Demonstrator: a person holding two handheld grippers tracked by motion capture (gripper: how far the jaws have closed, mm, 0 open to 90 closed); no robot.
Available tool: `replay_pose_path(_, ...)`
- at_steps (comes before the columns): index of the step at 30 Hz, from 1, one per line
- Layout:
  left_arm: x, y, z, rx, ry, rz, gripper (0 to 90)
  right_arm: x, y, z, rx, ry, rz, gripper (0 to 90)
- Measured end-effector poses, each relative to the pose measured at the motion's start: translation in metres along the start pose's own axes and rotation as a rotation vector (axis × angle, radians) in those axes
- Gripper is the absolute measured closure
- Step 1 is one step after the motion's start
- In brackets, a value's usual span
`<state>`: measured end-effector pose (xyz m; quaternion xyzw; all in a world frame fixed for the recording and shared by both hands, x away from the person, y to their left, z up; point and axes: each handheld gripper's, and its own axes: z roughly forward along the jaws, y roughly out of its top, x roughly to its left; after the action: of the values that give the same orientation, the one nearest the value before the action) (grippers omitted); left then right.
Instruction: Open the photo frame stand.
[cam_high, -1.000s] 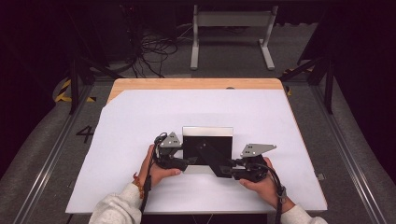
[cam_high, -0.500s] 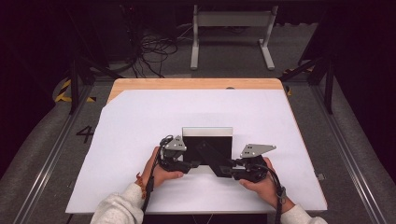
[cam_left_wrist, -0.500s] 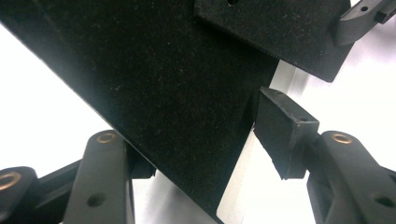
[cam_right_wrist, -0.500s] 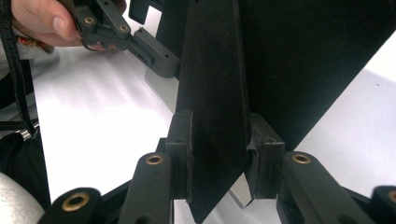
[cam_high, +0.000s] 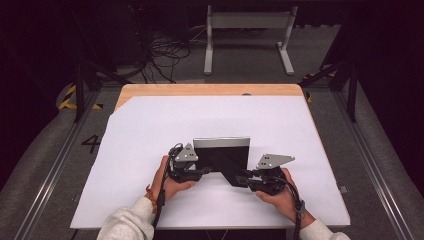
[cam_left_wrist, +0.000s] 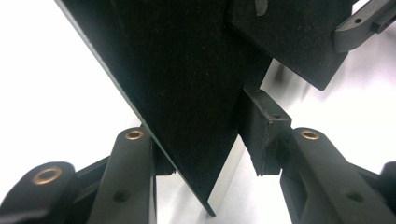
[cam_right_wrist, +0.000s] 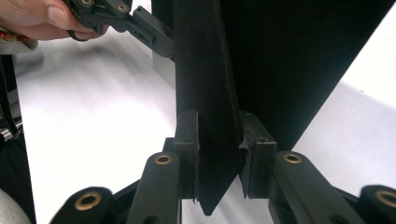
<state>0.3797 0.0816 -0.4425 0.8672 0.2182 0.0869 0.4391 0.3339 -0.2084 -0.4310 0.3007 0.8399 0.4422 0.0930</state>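
Note:
A picture frame (cam_high: 221, 148) stands upright in the middle of the white table cover, its black felt back toward me and a silver edge along the top. My left gripper (cam_high: 202, 171) is shut on the frame's lower left edge; in the left gripper view (cam_left_wrist: 201, 140) the black panel (cam_left_wrist: 187, 93) sits between the pads. My right gripper (cam_high: 241, 179) is shut on the frame's black felt stand leg (cam_right_wrist: 210, 93), which both pads (cam_right_wrist: 187, 135) pinch. A hand holds each gripper.
The white sheet (cam_high: 150, 125) covers a wooden table (cam_high: 200, 90) whose far edge shows. Beyond the table the floor holds tangled cables (cam_high: 165, 55) and a grey metal stand (cam_high: 250, 30). Rails run along both sides of the table.
My left gripper has edged slightly right against the frame. The frame and right gripper have stayed put.

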Motion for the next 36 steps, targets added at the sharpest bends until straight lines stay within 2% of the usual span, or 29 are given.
replay_pose_path(6,0.001,0.001,0.0,0.001,0.029,0.008,60.8,0.001,0.002,0.002,-0.007,-0.007,-0.005,73.0)
replay_pose_path(17,0.003,0.005,0.0,0.013,0.073,0.046,58.3,0.002,0.002,0.004,-0.011,-0.005,-0.012,75.6)
replay_pose_path(24,0.002,0.004,-0.002,0.004,0.069,0.048,58.5,0.005,0.0,0.004,0.001,-0.008,-0.032,76.8)
replay_pose_path(27,0.003,0.003,-0.006,-0.024,0.061,0.037,57.6,0.006,-0.001,0.004,0.004,-0.008,-0.036,77.3)
replay_pose_path(36,0.006,0.0,-0.009,-0.049,0.05,0.023,50.1,0.008,-0.003,0.005,0.021,-0.012,-0.059,78.6)
